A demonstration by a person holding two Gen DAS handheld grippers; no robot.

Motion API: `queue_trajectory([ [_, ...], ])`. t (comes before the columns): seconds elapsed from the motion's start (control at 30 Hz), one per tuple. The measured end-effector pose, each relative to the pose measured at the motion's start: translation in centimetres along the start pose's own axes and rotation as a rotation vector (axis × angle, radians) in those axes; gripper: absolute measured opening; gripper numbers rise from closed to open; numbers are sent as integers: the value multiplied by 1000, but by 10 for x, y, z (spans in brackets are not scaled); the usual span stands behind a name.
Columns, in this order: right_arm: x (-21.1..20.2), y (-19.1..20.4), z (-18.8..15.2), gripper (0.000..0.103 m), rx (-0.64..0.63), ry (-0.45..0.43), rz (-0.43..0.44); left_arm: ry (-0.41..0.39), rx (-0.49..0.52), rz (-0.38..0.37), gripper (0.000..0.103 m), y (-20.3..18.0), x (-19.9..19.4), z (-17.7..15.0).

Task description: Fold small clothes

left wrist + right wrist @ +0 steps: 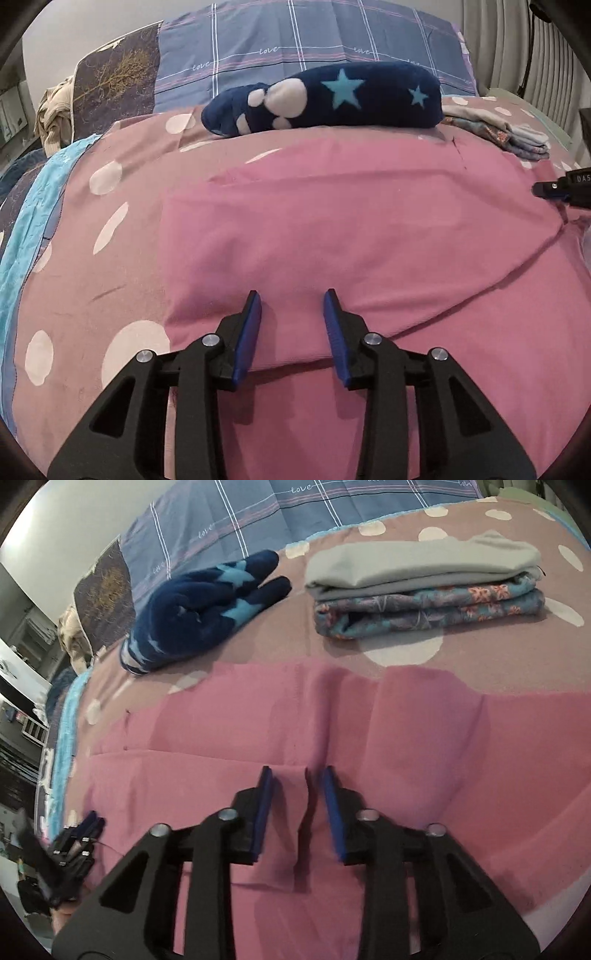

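Pink garment (332,229) lies spread on the polka-dot bedspread (92,280), near edge toward both cameras. It looks partly folded: 1 layer lies doubled over the rest, with a straight fold edge on its left side in the left wrist view. It is probably laid flat so the next fold lands square.

Left gripper (291,295) is tilted down over the near part of the garment. Its jaws stand apart with nothing clamped and only flat cloth below the gap. It looks placed to pinch the near hem or press the fold flat; which of the 2 cannot be told.

Right gripper (295,771) is over the same garment further along. The blue pads are apart, with a small raised pleat of pink cloth running up between them. The pads do not visibly press it, so no grip is claimed. Having 1 gripper at each end suggests a 2-handed lift of 1 edge, so the cloth folds without skewing.

Beyond the garment:
- Navy star-patterned fleece item (325,99) sits bunched at the far side, apparently not yet folded.
- Folded stack (424,590), grey piece on top of floral, sits well apart at far right, likely as the done pile, clear of the working area.
- Plaid pillow (295,37) is behind everything.

Judged progress: mid-task, with this piece at about its 2nd fold.
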State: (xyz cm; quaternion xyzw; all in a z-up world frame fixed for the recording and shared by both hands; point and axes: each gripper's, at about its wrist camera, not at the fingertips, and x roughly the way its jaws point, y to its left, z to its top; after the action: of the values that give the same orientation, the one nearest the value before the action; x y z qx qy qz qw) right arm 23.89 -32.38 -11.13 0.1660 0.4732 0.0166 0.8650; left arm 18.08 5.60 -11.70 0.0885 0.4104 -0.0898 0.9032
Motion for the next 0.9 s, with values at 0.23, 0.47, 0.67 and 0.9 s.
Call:
queue_trajectory([
  [0.23, -17, 19, 19, 1, -79, -143, -32, -9, 26, 57, 44, -7, -1, -3],
  [0.47, -23, -18, -6, 15, 39, -141, 20, -9, -14, 69, 59, 6, 3, 0],
  [0.67, -50, 7, -32, 42, -118, -79, 118, -9, 7, 118, 64, 1, 4, 0],
  [0.9, -13, 9, -37, 1, -50, -26, 12, -6, -10, 119, 71, 6, 5, 1],
])
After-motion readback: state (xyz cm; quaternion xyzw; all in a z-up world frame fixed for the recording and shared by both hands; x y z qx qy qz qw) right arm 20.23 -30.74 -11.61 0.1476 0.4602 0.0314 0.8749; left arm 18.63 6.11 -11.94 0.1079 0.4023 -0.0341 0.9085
